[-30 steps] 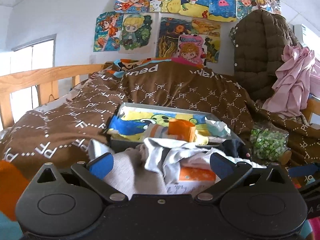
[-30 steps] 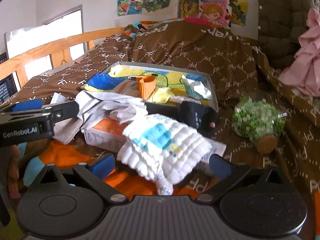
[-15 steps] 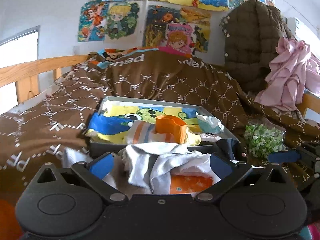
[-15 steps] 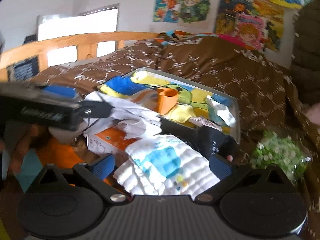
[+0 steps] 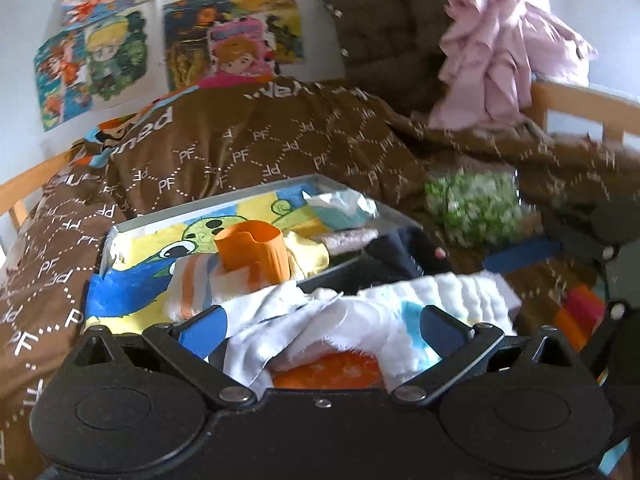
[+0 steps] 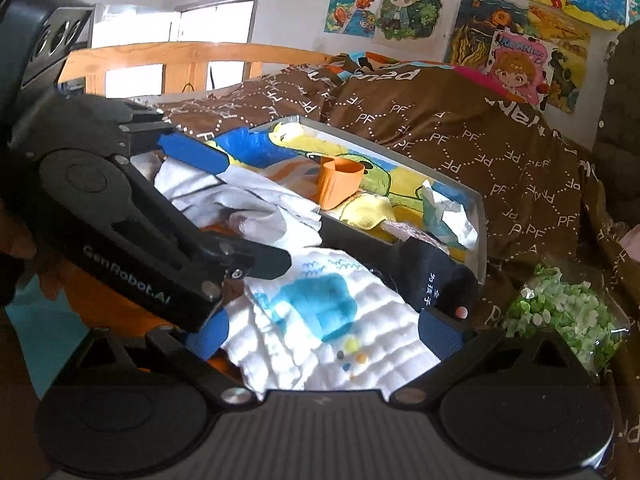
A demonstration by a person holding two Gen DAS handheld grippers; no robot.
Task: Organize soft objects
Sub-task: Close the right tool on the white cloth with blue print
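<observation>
A crumpled white-and-grey cloth [image 5: 304, 320] lies on an orange packet [image 5: 328, 372] in front of a grey box [image 5: 256, 196]. My left gripper [image 5: 324, 328] is open, its blue pads on either side of that cloth. Beside it lies a white quilted cloth with a blue patch [image 6: 320, 320]. The open right gripper [image 6: 324, 334] straddles this quilted cloth. In the right wrist view the left gripper [image 6: 248, 216] reaches in from the left over the white-and-grey cloth [image 6: 240, 200]. A black sock [image 6: 436, 280] hangs over the box's near corner.
The box [image 6: 480, 216] holds a cartoon-print cloth [image 5: 132, 280], an orange cup [image 5: 254, 252], a yellow cloth and crumpled paper. A bag of green bits [image 6: 560, 316] lies to the right on the brown quilt [image 6: 460, 140]. A wooden bed rail [image 6: 180, 56] runs behind.
Both grippers have moved in on the pile. The left one swung right over the white-and-grey cloth; the right one came close around the quilted cloth. Both stayed open.
</observation>
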